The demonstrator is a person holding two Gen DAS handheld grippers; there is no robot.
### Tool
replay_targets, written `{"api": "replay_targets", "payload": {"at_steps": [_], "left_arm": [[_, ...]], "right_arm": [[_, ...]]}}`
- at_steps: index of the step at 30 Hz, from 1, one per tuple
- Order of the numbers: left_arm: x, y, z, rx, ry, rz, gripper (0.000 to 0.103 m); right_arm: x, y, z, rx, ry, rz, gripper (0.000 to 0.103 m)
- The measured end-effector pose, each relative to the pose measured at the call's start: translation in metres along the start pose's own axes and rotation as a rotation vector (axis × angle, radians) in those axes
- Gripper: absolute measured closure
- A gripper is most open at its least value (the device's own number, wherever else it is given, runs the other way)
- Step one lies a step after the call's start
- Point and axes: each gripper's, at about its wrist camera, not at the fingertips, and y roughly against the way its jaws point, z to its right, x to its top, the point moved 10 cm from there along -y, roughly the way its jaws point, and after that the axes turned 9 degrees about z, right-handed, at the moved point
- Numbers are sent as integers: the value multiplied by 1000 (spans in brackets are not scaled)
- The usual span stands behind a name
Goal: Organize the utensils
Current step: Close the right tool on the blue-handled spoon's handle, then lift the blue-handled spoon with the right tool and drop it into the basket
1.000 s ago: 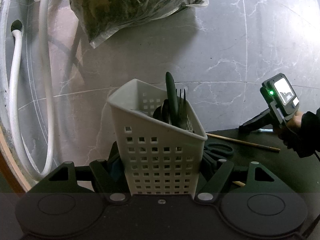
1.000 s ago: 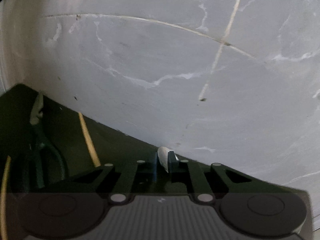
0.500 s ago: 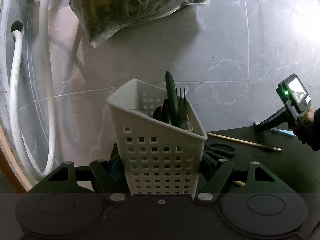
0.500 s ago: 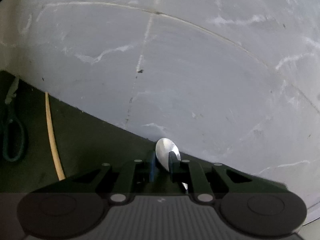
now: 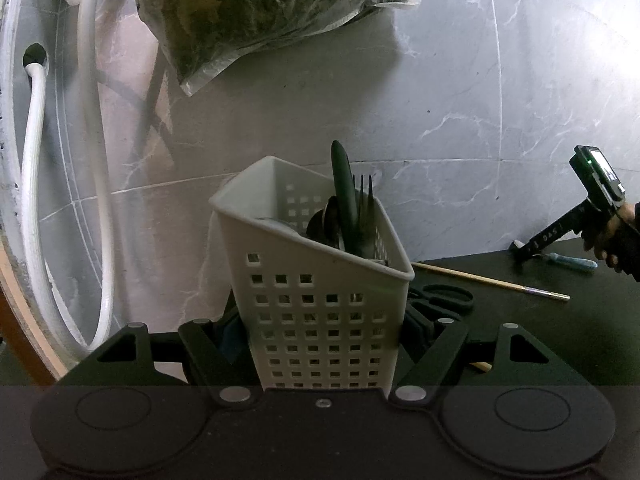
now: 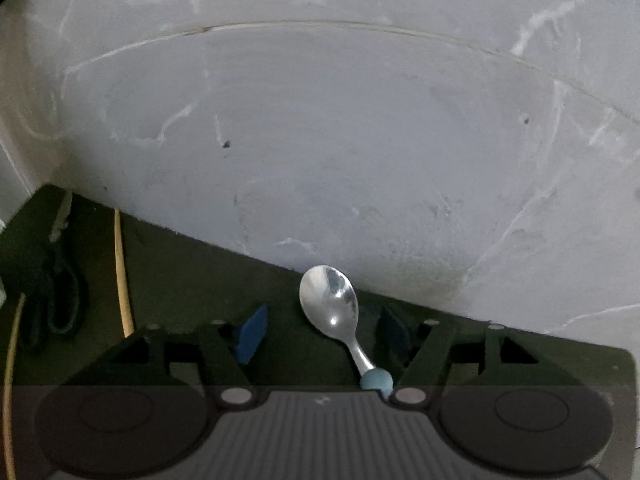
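In the left wrist view my left gripper (image 5: 324, 332) is shut on a white perforated utensil basket (image 5: 316, 300) that holds a dark-handled utensil, a fork and spoons. My right gripper shows at the far right (image 5: 524, 250), low over the black counter by a blue-handled spoon (image 5: 572, 260). In the right wrist view my right gripper (image 6: 322, 336) is open. The metal spoon (image 6: 330, 304) with its blue handle end lies on the counter between the fingers, nearer the right finger (image 6: 394, 332).
Black scissors (image 5: 444, 298) and a wooden chopstick (image 5: 488, 280) lie on the black counter right of the basket; both show in the right wrist view, scissors (image 6: 60, 304) and chopstick (image 6: 122, 272). A grey marble wall stands behind. White hoses (image 5: 32, 184) and a plastic bag (image 5: 260, 12) hang at left.
My right gripper has opened and the spoon that was pinched between its fingers now lies on the counter. The right gripper moved further right. My left gripper and the basket have not moved.
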Motion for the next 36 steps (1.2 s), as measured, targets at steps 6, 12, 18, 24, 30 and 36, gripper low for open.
{"api": "replay_targets", "payload": {"at_steps": [6,12,18,24,30,36], "left_arm": [[0,0,1,7,0,-2,26],[0,0,1,5,1,-1,26],[0,-1,0,-9,-3,-1,26],[-1,-2,-2,-51,-9,6,26],[-2,-1,-6,-114,-19,20,27],[-4,1,-11,-160,-7,32,27]], "right_arm": [[3,17,2,-14,6,31,68],[-4,30,-26,-35,19,61,69],[2,74,-56,-32,-21,201,69],[26,162,-106,0,-80,444,69],[71,244,-176,97,-105,667,69],[115,307,-245,252,-92,826,68]]}}
